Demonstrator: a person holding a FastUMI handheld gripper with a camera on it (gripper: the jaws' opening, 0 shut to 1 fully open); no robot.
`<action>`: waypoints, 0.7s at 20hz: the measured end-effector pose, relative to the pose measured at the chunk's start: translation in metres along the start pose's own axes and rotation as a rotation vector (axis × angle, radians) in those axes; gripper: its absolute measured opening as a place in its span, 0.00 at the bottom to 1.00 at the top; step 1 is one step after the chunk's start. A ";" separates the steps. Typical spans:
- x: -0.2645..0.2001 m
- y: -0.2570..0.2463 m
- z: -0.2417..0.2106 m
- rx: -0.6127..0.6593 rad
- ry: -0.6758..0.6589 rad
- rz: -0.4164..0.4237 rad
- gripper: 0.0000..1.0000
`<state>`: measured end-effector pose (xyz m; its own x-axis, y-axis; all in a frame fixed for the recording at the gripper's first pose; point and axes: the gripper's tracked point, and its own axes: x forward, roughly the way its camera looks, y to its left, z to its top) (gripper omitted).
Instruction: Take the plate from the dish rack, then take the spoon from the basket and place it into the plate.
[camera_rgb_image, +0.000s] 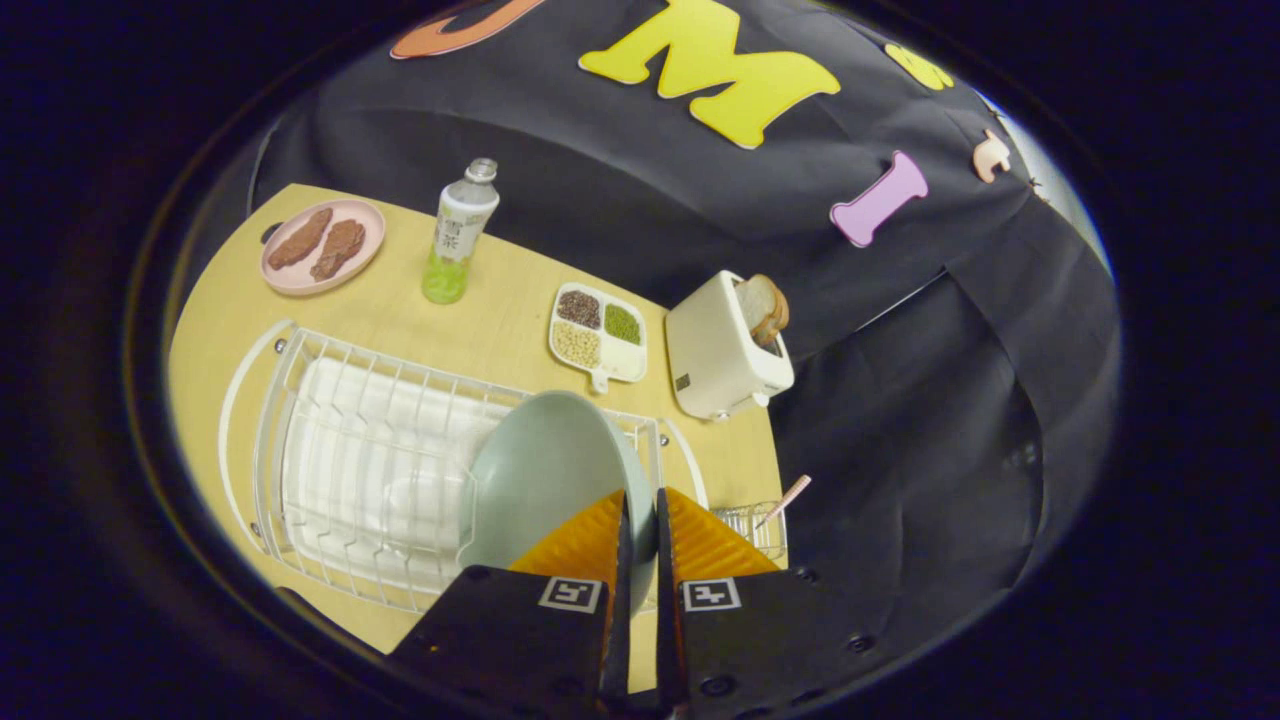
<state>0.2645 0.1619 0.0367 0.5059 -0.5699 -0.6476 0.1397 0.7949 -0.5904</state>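
A pale grey-green plate (545, 475) stands on edge at the near end of the white wire dish rack (370, 465). My gripper (640, 500) is shut on the plate's rim, one finger on each side of it. Just to the right of the fingers sits a small wire basket (752, 525) with a pink-handled spoon (785, 498) sticking up out of it; the spoon's bowl is hidden inside the basket.
On the wooden table (400, 310) stand a white toaster (722, 355) with a bread slice, a divided tray of beans (598, 333), a drink bottle (458, 232) and a pink plate (322, 245) holding meat pieces. The table's edge runs just past the basket.
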 end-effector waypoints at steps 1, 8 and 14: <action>-0.002 -0.004 0.000 0.008 -0.019 -0.009 0.16; 0.000 -0.006 -0.015 0.024 -0.042 0.037 0.16; 0.009 -0.011 -0.014 0.053 -0.047 0.127 0.11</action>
<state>0.2561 0.1449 0.0305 0.5617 -0.4544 -0.6914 0.1162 0.8707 -0.4779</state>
